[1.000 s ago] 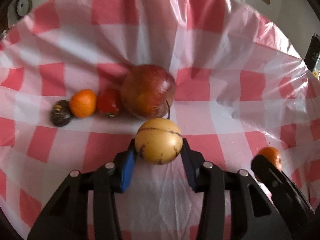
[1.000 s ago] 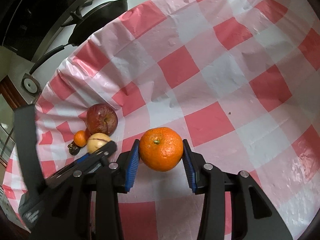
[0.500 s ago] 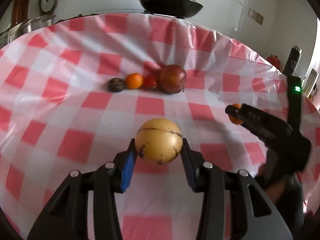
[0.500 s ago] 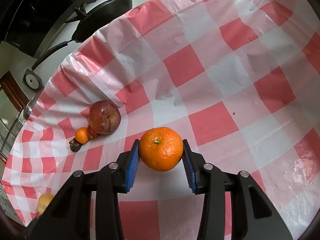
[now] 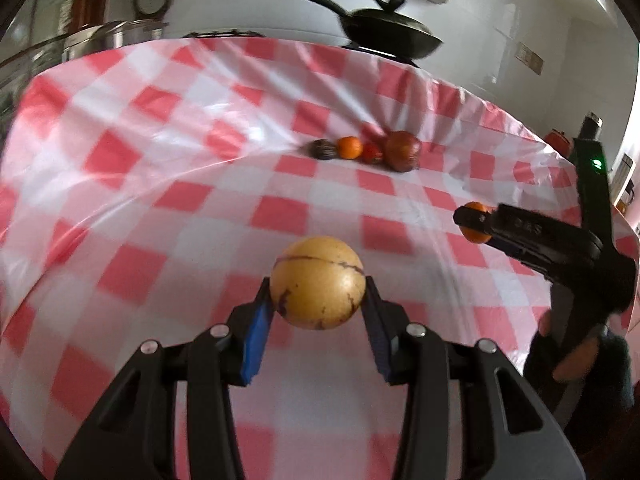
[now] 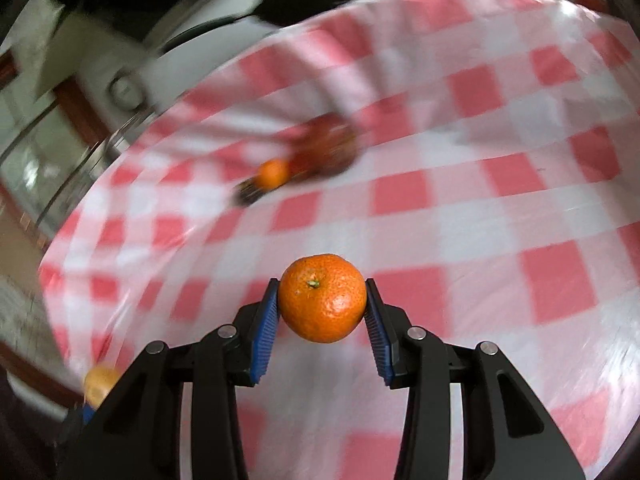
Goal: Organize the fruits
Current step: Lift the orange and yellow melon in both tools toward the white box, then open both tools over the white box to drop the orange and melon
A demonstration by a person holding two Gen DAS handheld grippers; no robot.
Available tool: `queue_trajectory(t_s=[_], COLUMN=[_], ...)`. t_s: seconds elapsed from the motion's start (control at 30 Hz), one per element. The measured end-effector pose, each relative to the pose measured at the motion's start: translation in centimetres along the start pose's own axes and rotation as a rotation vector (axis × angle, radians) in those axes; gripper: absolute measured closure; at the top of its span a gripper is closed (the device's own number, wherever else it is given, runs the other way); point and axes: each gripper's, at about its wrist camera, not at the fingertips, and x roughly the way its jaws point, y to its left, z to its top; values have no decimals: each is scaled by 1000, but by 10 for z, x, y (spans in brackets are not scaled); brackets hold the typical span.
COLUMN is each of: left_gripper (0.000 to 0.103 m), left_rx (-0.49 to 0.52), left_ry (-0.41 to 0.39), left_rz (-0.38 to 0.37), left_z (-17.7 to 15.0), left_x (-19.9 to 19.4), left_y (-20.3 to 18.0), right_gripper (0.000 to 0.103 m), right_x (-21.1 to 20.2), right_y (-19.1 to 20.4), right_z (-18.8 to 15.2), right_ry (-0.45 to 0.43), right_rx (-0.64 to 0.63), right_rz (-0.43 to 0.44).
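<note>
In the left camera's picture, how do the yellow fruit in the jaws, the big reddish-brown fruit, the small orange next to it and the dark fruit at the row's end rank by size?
As they look in the left wrist view:
1. yellow fruit, though it is nearest the camera, so unsure
2. reddish-brown fruit
3. small orange and dark fruit: alike, no ranking

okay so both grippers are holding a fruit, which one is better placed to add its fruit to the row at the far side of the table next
Likely the right. In the left wrist view, the right gripper with its orange sits farther across the tablecloth, nearer the big red fruit ending the row. The left gripper holds the yellow fruit farther back.
</note>
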Motion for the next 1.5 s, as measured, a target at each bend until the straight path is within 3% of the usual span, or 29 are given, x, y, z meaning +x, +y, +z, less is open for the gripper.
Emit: queue_trajectory(t_s=[0.27, 0.57, 0.8, 1.0, 1.17, 1.5], left_gripper=[59, 59, 59, 59, 59, 59], left_rx=[-92, -232, -341, -419, -506, -667], left_ry=[-24, 1, -3, 58, 147, 300], left_rz=[93, 267, 404, 497, 528, 569], left_z=[-37, -104, -152, -205, -252, -333], left_x=[-62, -137, -198, -225, -218, -192], left_y=[67, 152, 202, 235, 260, 302], right_gripper=[62, 62, 62, 62, 62, 62], right_x=[-13, -36, -67, -93, -102, -35], right_y=[110, 229, 298, 330, 347, 339], right_z=[-73, -179, -261, -327, -378, -463], right_ry=[85, 180, 215, 250, 302, 518], right_rx=[-241, -569, -825, -1025, -1181, -1353], right_rz=[167, 345, 479, 596, 672, 565])
